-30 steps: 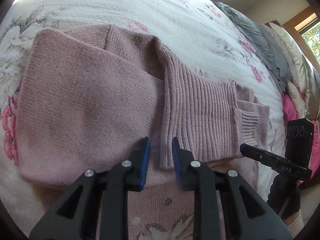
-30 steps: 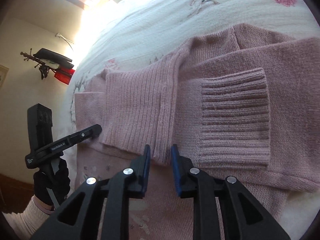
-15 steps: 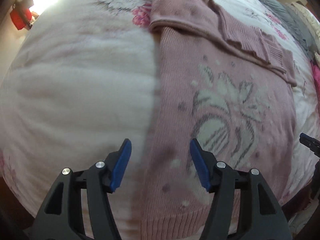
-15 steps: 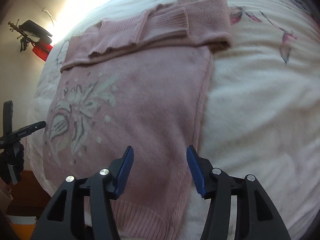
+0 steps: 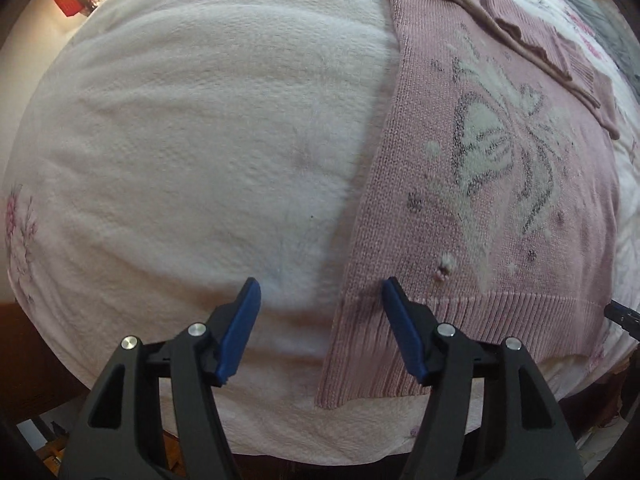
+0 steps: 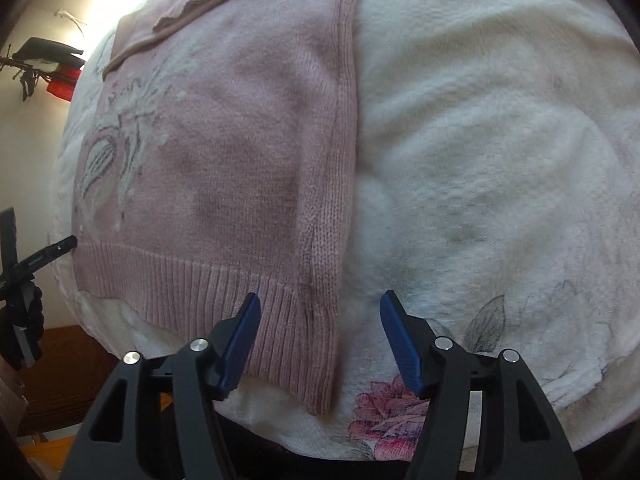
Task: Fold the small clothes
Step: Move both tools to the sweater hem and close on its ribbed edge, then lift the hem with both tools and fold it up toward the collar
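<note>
**Both grippers line up on the hem corners**

Fingers on both grippers stand wide apart and hold nothing. From where I stand, each pair brackets one bottom corner of the pink sweater [image 5: 500,184], which lies flat on the bed [image 5: 200,140] with its ribbed hem [image 6: 192,284] at the near edge of the mattress. The left gripper [image 5: 320,332] straddles the sweater's left side edge, one blue finger [image 5: 400,336] over the knit and the other over bare blanket. The right gripper [image 6: 318,338] does the same at the opposite corner. That mirrored spacing looks deliberate to me: taking both corners at once would let the hem be carried up evenly. At the far end the sleeves [image 5: 516,20] lie folded across the chest, so I judge the lengthwise fold is the step coming. Neither pair touches the fabric yet, as far as I can tell.
</note>
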`<state>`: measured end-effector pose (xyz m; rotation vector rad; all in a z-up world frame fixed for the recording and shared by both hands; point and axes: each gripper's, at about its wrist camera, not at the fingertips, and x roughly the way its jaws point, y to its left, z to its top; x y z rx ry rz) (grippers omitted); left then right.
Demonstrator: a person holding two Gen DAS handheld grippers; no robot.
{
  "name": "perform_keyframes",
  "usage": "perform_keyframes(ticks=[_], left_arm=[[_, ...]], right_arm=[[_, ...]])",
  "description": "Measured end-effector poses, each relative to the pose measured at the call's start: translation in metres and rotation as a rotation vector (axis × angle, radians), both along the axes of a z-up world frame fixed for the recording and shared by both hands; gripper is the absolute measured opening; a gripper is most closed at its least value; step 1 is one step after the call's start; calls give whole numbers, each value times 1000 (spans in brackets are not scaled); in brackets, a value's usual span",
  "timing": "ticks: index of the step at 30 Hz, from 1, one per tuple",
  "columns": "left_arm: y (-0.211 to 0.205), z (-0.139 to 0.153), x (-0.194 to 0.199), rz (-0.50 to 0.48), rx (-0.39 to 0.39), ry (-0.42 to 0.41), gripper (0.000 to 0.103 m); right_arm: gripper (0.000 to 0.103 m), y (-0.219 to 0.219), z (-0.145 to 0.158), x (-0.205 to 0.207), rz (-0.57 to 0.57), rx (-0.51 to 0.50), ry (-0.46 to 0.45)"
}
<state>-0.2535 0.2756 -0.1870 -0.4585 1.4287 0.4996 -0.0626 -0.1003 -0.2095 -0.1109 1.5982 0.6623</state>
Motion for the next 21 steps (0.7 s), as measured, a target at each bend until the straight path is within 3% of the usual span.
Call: perform_keyframes(ticks=[6, 11, 13, 16, 18, 21], left_arm=[[1, -14, -16, 5, -108, 0, 64], [-7, -22, -22, 10, -246, -37, 58], [-11, -26, -26, -10, -258, -32, 54], [-12, -29, -29, -16, -268, -44, 43], [-9, -27, -33, -6, -285, -53, 32], [-4, -22, -29, -16, -301, -62, 11]], right_arm=[[64, 7, -9, -11, 37, 48, 66], [63, 6, -16, -16, 39, 77, 115], [62, 6, -20, -17, 25, 96, 144], [50, 8, -29, -19, 19, 97, 167], [43, 10, -30, -19, 25, 92, 166], [24, 8, -29, -19, 45, 76, 150]])
